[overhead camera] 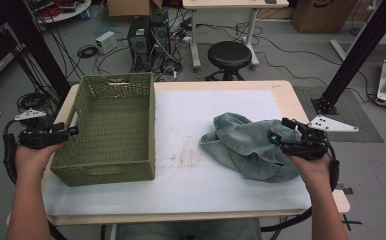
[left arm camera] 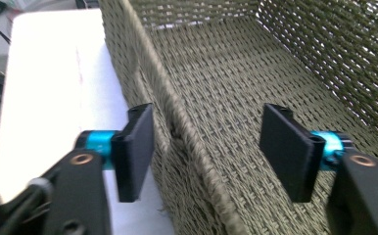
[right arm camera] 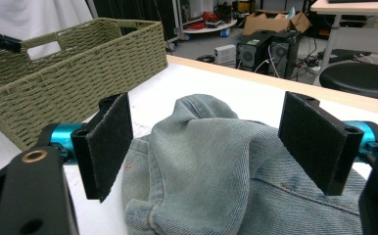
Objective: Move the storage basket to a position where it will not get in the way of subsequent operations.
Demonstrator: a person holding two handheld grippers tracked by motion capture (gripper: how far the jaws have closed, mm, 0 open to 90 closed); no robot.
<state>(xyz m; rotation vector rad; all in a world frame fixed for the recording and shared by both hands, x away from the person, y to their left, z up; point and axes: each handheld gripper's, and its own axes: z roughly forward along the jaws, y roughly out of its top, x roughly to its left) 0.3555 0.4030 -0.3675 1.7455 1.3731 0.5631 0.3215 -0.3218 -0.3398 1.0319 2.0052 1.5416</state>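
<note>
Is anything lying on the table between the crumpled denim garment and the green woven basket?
Nothing visible. The denim garment lies at the right hand-held gripper, whose jaws stand open over it. Between it and the basket there is bare white mat. The left hand-held gripper straddles the basket's left wall, away from that path.

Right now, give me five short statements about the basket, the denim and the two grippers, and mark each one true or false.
1. The denim garment lies inside the basket. False: it lies crumpled on the white mat, to the right of the basket.
2. The left gripper straddles the basket's wall, one jaw outside and one inside. True.
3. The right gripper is clamped shut on the denim. False: its jaws stand open over it.
4. The basket has nothing in it. True, as far as its visible inside shows.
5. The basket lies tipped on its side. False: it stands upright, opening upward.
</note>
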